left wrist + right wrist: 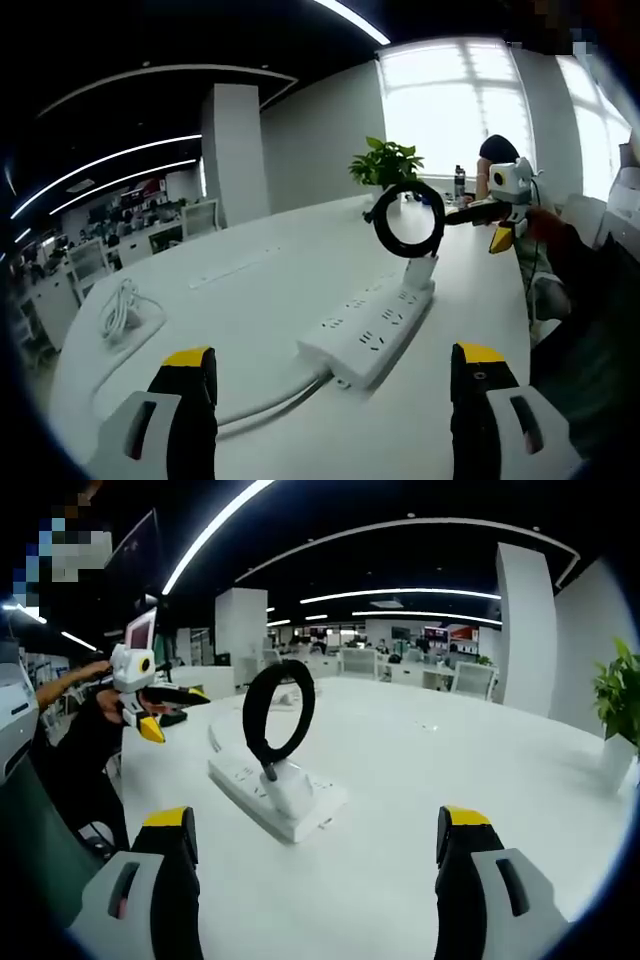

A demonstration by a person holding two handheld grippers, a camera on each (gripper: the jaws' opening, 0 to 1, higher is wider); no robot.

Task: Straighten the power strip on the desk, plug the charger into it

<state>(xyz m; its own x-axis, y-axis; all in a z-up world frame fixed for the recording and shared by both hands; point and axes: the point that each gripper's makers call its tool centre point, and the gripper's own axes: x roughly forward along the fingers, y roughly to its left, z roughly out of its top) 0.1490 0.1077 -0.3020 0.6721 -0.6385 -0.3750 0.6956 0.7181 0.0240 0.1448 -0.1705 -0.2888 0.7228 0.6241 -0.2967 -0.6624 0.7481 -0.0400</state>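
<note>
Strip is lying on the worktop ahead of both claws, charger sitting plugged at its far end, black cable loop standing above. Light, rigid, smooth plastic; best taken by the long sides. Left claw and right claw are both gaping wide, holding nothing. White cord coil is lying far left; plant standing beyond, clear of the path.

bare desk around power strip

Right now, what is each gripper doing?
Left gripper: open, holding nothing, short of the power strip.
Right gripper: open, empty; the charger sits plugged in.
</note>
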